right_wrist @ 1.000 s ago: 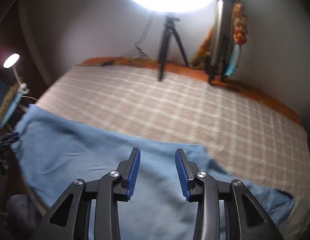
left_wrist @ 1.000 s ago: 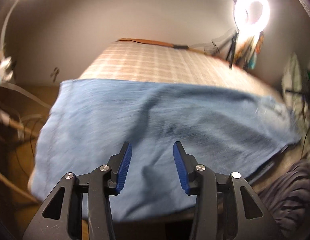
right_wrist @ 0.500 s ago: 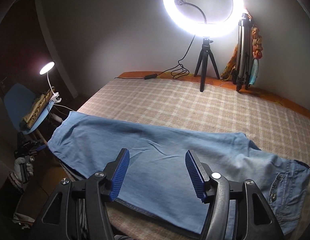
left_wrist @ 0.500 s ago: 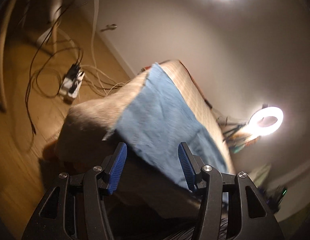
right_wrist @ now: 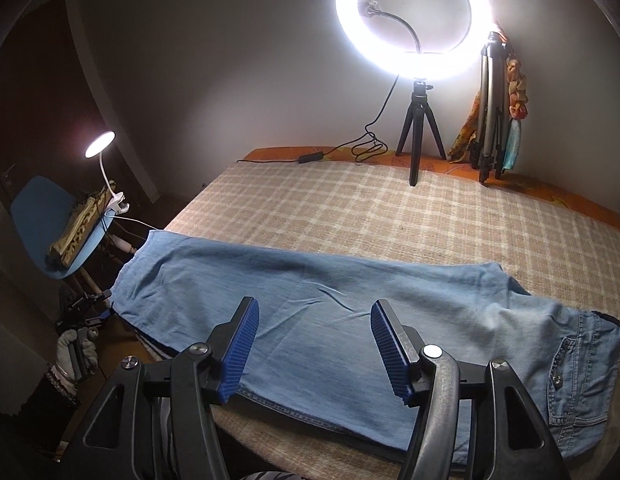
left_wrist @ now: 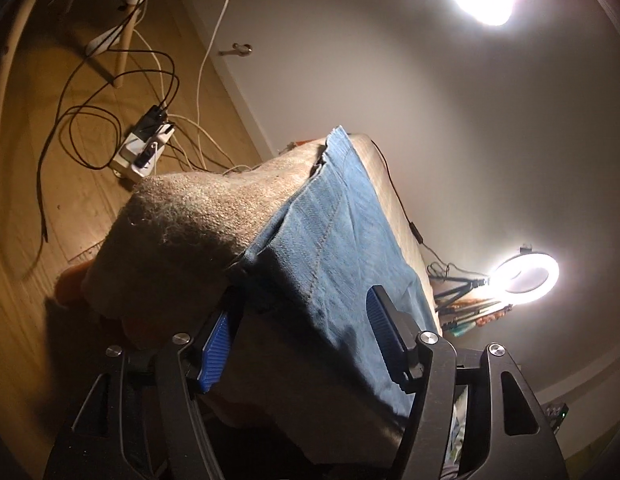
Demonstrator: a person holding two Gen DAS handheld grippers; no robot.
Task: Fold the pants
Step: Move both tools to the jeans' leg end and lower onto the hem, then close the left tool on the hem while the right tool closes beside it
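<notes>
Light blue denim pants (right_wrist: 349,304) lie folded lengthwise across the near edge of a bed with a checked beige blanket (right_wrist: 389,212); the waist with a pocket (right_wrist: 581,368) is at the right, the leg hems at the left. My right gripper (right_wrist: 313,348) is open and empty, hovering above the middle of the pants. My left gripper (left_wrist: 298,344) is open and empty at the bed's left end, low beside the mattress corner, with the pants' hem end (left_wrist: 341,240) just ahead of its jaws. The left gripper and the gloved hand holding it also show in the right wrist view (right_wrist: 76,356).
A ring light on a tripod (right_wrist: 417,80) and a second tripod (right_wrist: 489,108) stand at the bed's far edge. A blue chair with a clip lamp (right_wrist: 66,216) stands left of the bed. A power strip and cables (left_wrist: 144,148) lie on the wood floor.
My left gripper swung off the pants to the bed's left end and dropped beside the hem. My right gripper pulled back from the cloth and its jaws opened wider.
</notes>
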